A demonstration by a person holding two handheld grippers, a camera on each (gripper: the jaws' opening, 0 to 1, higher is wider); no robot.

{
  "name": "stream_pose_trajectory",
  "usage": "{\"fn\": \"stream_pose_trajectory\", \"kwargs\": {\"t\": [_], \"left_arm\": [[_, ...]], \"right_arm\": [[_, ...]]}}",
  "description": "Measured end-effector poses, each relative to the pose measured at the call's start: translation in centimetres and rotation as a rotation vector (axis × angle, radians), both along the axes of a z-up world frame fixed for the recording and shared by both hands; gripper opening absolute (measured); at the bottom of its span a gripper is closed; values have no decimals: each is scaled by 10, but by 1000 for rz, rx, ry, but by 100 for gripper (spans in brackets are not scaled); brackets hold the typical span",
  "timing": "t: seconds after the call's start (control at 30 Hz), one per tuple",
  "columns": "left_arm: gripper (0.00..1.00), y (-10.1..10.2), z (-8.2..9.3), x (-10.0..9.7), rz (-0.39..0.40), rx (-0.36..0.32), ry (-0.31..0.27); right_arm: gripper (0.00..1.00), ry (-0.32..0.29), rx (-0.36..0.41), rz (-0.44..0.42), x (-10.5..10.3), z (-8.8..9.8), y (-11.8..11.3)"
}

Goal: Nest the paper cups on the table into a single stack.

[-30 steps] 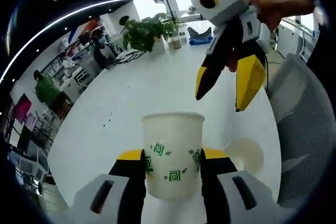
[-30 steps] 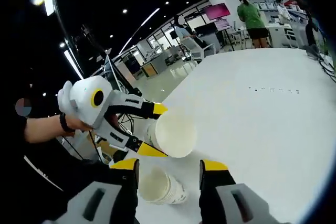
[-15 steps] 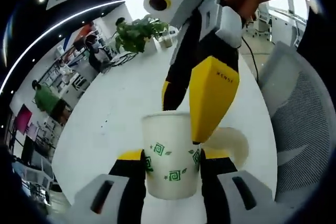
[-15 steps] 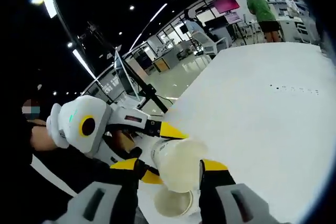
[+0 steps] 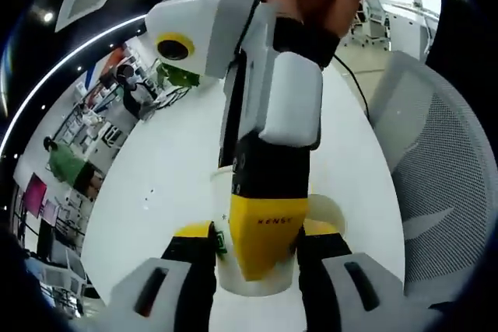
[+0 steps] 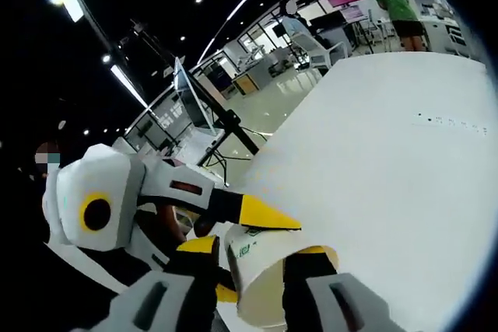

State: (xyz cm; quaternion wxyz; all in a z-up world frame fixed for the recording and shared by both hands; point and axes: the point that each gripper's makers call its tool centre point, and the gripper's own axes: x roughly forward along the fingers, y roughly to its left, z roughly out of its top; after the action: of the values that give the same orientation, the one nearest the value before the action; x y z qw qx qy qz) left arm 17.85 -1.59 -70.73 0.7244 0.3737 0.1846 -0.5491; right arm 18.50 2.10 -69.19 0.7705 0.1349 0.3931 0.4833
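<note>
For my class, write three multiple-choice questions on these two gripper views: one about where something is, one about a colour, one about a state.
1. Where is the printed paper cup in the left gripper view?
A. Between the left hand-held gripper's jaws
B. Lying on the chair
C. Beside the plant

2. What colour is the cup's print?
A. Red
B. Green
C. Blue

3. How does the right hand-held gripper stand on the cup in its own view?
A. Far away from it
B. One jaw inside, one outside the rim
C. Both jaws under the table

Answers: 1 A, the cup sits between the left hand-held gripper tips. 2 B, green motifs show on the wall. 3 B, the rim passes between the jaws.
</note>
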Motion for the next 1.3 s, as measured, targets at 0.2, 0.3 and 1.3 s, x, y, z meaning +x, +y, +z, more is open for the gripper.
{"fn": "stream_pose_trajectory", "kwargs": {"t": [0.2,0.3,1.3], "left_arm": [[39,-1,0,-3,1,-9,5],[39,-1,0,-5,2,-11,4],[45,-6,15,-10,89,-148,45]], "right_arm": [[16,7,8,-5,-7,3,3],[12,13,18,-1,-13,6,6],[0,-23,-40,-73,-17,9,-20]]}}
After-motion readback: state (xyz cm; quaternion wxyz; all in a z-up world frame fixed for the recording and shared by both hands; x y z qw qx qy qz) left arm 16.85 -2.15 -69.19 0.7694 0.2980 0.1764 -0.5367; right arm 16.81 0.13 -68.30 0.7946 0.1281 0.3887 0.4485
